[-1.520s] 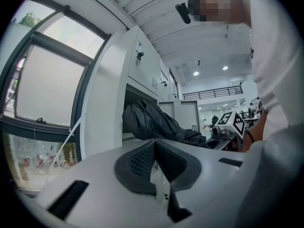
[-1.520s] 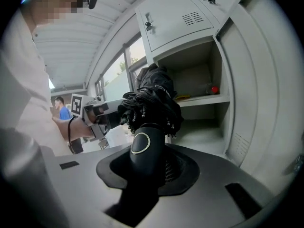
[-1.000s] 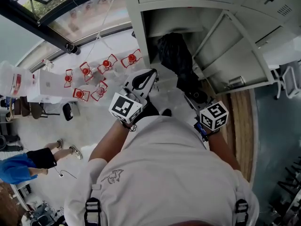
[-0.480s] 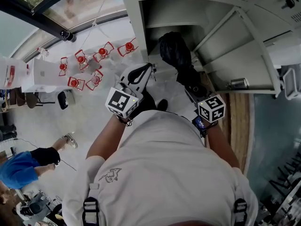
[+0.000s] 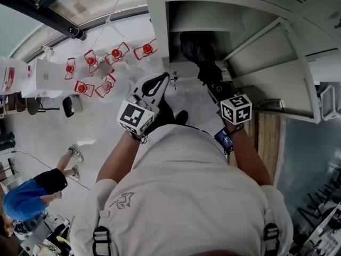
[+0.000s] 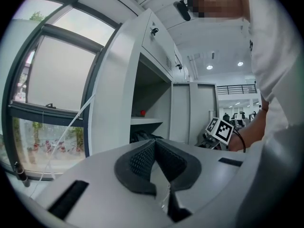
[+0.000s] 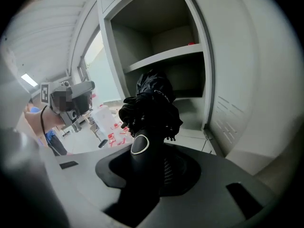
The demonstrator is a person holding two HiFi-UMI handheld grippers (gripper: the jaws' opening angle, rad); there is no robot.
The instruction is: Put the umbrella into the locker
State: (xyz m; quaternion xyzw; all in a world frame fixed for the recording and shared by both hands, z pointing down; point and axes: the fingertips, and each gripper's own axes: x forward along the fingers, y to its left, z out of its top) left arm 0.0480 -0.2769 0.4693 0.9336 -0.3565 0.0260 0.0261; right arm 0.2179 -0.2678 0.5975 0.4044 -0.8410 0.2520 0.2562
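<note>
One hand-held gripper does the work here: the right hand-held gripper (image 7: pixel 147 161) grips the handle end of the folded black umbrella (image 7: pixel 151 106). Its jaws have just been opening a little, with the handle between them. The left hand-held gripper (image 6: pixel 153 158) has its pads together on nothing and hangs to the left of the locker (image 5: pixel 157 41), clear of the opening. The umbrella's long axis lies along the right hand-held gripper's own line. The bunched canopy end leads and slants down toward the lower compartment under the shelf (image 7: pixel 164 56), and the handle trails in the jaws. From the head view that leading end sits at the mouth of the compartment; how deep it reaches I cannot tell. To finish well, I would keep the axis square to the opening and run the canopy in under the shelf edge, clear of the open door (image 5: pixel 277 57). Release should wait until the umbrella's weight rests on the compartment floor, since a loosening grip could let it slide out.
</note>
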